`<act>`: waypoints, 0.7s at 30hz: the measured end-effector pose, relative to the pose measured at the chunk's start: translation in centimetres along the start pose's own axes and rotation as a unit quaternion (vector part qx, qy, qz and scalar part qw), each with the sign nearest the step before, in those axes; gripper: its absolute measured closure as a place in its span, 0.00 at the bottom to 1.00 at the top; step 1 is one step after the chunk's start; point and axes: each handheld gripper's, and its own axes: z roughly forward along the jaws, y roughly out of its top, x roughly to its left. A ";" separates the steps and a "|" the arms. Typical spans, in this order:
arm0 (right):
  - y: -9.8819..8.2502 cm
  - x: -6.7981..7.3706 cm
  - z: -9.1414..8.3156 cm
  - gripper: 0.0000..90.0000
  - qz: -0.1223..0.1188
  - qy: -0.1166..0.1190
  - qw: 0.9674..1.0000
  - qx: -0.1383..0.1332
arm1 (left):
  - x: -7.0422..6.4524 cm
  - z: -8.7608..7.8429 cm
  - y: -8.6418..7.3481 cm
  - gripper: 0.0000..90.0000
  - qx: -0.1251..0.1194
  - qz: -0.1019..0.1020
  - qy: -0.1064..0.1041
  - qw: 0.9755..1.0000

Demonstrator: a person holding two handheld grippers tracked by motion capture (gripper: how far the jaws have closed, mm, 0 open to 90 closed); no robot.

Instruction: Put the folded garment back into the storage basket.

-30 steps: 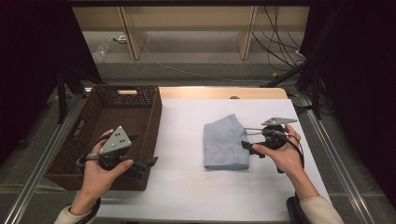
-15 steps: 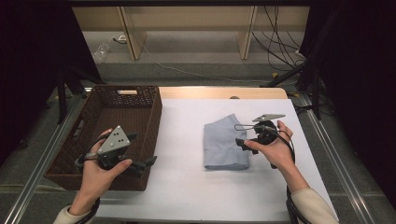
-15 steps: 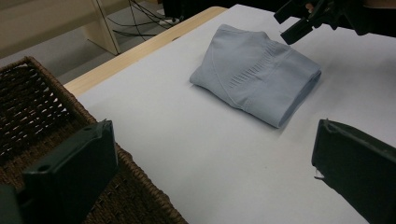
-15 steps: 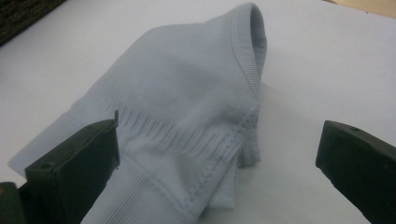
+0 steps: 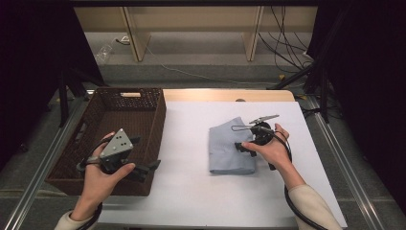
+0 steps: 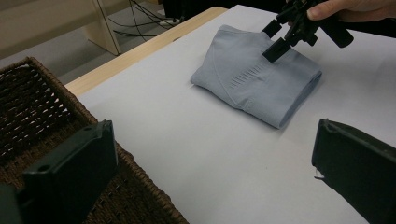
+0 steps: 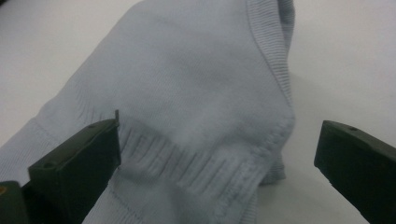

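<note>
From where I sit, the white tabletop [image 5: 191,191] carries two things: a dark woven basket [image 5: 103,120] along its left side and, right of centre and well apart from it, a folded light-blue knitted garment [image 5: 230,151] lying flat. I judge the garment light, soft and floppy, not slippery and not fragile; it will sag and may come unfolded if I lift it by a single layer, so I would bite across the thick folded edge or the ribbed hem [image 7: 205,168], taking all layers at once, and maybe support the far side with the other hand. My right gripper [image 5: 245,143] hovers over the garment's right part, jaws spread wide with one jaw above the knit and the other past its edge over bare tabletop, holding nothing. My left gripper [image 5: 143,171] sits at the basket's near right rim, jaws likewise wide and empty, pointing across the tabletop toward the garment. Compared with a second ago, the right gripper has travelled leftward from beside the garment's right edge to over the cloth itself; the left gripper, the basket and the garment lie as they did.
</note>
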 end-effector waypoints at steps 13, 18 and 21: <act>-0.1 0.2 1.9 0.01 0.015 0.010 0.999 0.034 | 0.1 -0.1 0.0 0.00 -0.001 0.000 0.003 1.000; -0.6 0.1 2.6 0.01 0.029 0.016 0.999 0.035 | 0.2 -0.2 0.1 0.00 -0.002 -0.001 0.004 1.000; -0.7 0.2 2.7 0.01 0.028 0.012 0.999 0.033 | 0.2 -0.2 0.1 0.00 -0.002 0.000 0.004 1.000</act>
